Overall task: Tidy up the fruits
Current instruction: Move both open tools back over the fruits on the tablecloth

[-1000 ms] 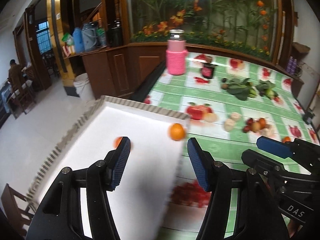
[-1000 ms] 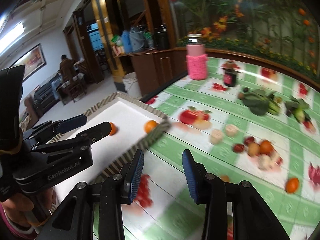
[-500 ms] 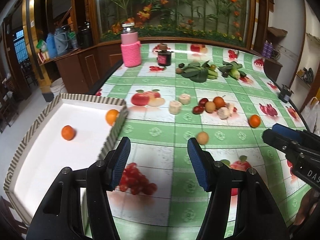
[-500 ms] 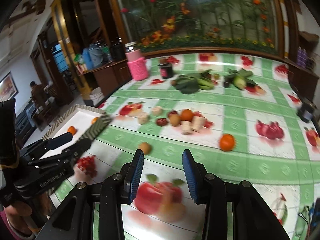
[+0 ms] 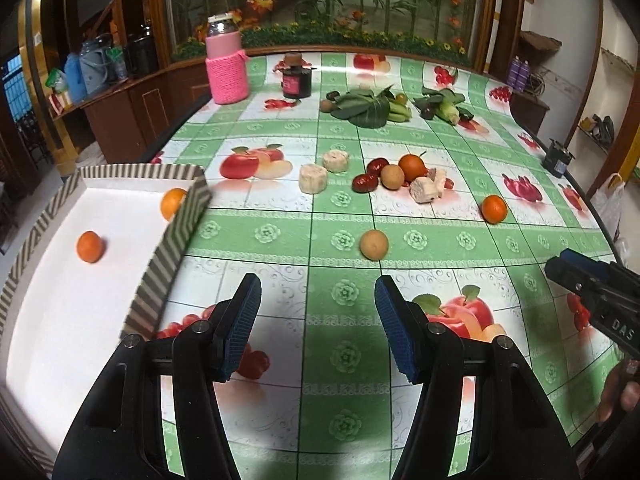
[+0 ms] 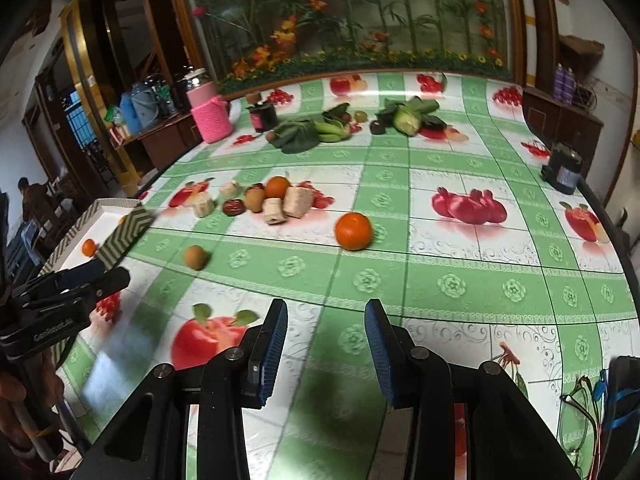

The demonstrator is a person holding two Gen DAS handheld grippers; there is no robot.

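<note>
- Hovering over the tabletop (image 5: pixel 344 240), left gripper (image 5: pixel 316 320) and right gripper (image 6: pixel 326 344) both gape, released and empty.
- Orange (image 6: pixel 353 231) at 12 o'clock of right fingers; round, may roll off.
- Tray (image 5: pixel 176 248) at 10 o'clock: wall could block delivery.

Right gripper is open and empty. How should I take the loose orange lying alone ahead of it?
Grip the loose orange across its middle, at its widest, coming from the near side with the right gripper straight ahead and low. It is round, so any axis works, and it sits apart from the fruit pile, leaving both flanks clear for the fingers. It may roll, so close gently.
</note>
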